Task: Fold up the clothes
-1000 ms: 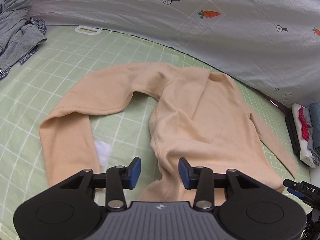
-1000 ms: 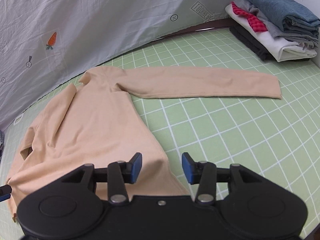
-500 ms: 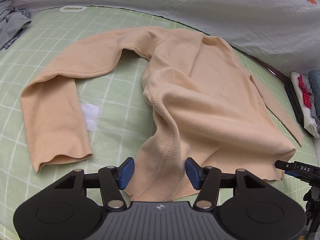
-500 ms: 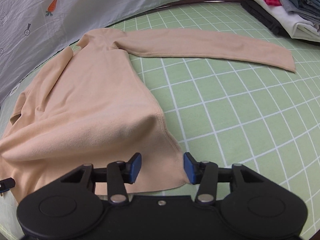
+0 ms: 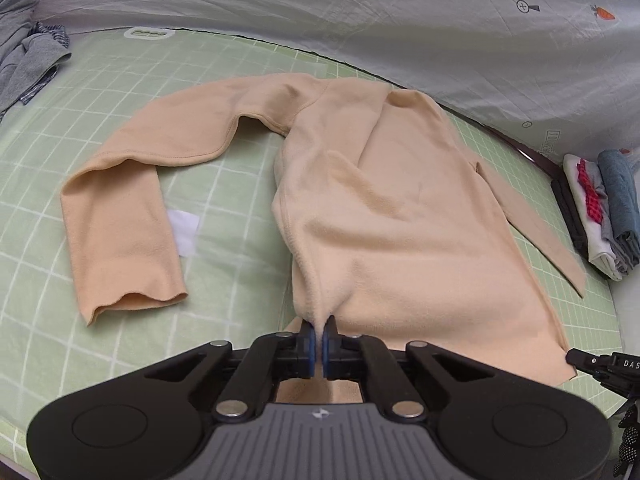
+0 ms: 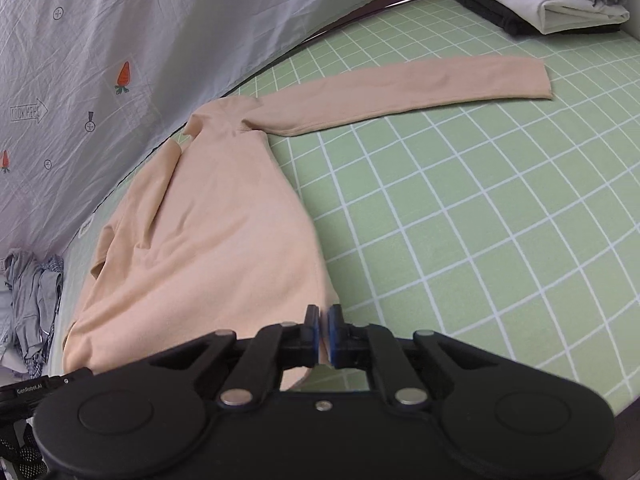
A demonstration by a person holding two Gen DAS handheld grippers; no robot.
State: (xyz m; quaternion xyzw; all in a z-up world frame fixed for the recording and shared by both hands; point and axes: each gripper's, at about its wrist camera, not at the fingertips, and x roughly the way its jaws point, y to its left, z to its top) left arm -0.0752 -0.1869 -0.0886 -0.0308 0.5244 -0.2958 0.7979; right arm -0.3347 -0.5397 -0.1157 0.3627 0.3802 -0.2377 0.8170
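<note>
A peach long-sleeved top (image 5: 400, 216) lies on the green grid mat (image 5: 80, 128), neck toward the far sheet. Its left sleeve (image 5: 120, 216) bends back toward me. In the right wrist view the same top (image 6: 208, 240) stretches away, its other sleeve (image 6: 400, 92) laid straight out to the right. My left gripper (image 5: 319, 336) is shut on the top's hem at its left corner, the cloth drawn up into a pinch. My right gripper (image 6: 323, 332) is shut on the hem's right corner.
A white label (image 5: 184, 228) lies on the mat beside the bent sleeve. Crumpled grey clothes (image 5: 28, 60) sit at the far left. A stack of folded clothes (image 5: 600, 208) stands at the right edge. A carrot-print sheet (image 5: 400, 20) rises behind the green mat (image 6: 480, 220).
Both grippers went from open to shut, each pinching a corner of the top's hem. The hem cloth is now gathered and pulled toward me.
</note>
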